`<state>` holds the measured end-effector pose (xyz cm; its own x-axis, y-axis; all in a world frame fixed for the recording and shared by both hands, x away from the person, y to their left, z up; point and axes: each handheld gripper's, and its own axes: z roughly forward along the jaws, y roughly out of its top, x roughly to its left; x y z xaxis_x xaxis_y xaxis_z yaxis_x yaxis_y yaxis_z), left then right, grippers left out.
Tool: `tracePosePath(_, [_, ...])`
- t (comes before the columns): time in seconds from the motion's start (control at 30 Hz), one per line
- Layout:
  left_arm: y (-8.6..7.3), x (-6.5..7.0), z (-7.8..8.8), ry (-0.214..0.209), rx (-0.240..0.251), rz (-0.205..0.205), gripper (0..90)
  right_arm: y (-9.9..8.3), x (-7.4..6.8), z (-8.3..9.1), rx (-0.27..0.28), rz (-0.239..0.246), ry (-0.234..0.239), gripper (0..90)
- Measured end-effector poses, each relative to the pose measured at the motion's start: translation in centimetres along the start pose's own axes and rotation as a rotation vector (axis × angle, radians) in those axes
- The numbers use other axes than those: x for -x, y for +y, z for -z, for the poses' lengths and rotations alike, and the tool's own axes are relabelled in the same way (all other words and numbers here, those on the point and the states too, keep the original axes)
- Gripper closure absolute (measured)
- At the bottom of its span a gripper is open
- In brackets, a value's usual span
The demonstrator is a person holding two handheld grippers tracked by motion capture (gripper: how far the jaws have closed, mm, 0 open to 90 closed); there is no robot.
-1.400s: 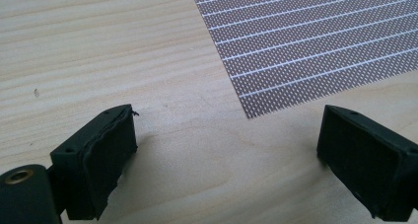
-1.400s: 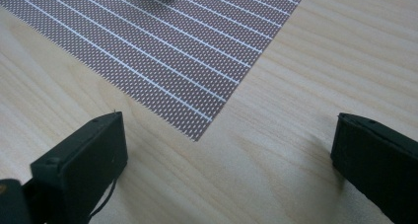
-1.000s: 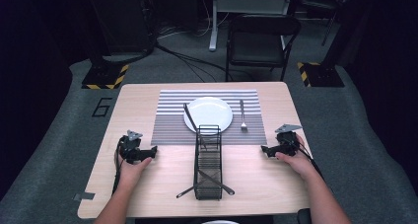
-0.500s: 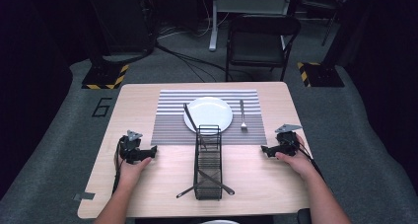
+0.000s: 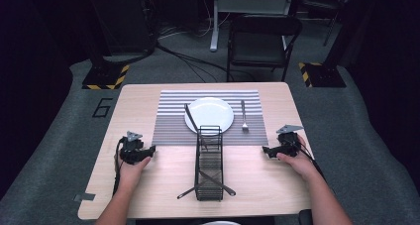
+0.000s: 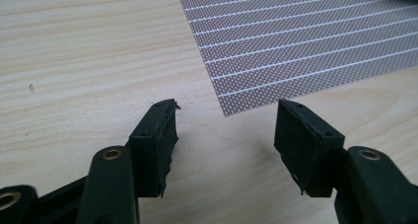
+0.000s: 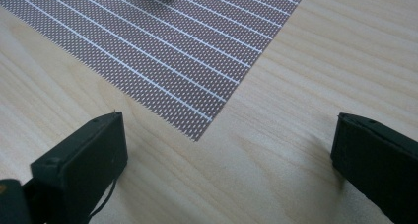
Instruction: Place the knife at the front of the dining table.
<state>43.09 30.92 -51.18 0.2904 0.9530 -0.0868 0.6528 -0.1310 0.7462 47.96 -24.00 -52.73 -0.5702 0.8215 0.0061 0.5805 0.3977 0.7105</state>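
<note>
Resting on the table (image 5: 163,170), the left gripper (image 6: 224,135) has been narrowing its jaws (nothing between); the right gripper (image 7: 229,155) gapes wide, empty.

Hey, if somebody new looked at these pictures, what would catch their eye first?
Probably the round white plate on the grey striped placemat at the far middle of the light wooden table, with a silver fork lying to its right. Nearer the person stands a tall black wire basket with utensils sticking out at its base. A hand-held gripper rests on the table on each side, left and right.
</note>
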Motion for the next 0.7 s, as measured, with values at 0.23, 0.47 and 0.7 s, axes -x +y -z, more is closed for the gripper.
tracePosePath(0.23, [1.1,1.6,1.4,-0.024,0.009,-0.039,46.1,0.0,0.0,0.0,0.0,0.0,0.0,0.0])
tracePosePath(0.47, [2.1,3.2,2.2,-0.045,0.016,-0.068,48.1,0.0,0.0,0.0,0.0,0.0,0.0,0.0])
tracePosePath(0.7, [3.5,4.0,3.4,-0.082,0.026,-0.067,51.4,0.0,0.0,0.0,0.0,0.0,0.0,0.0])
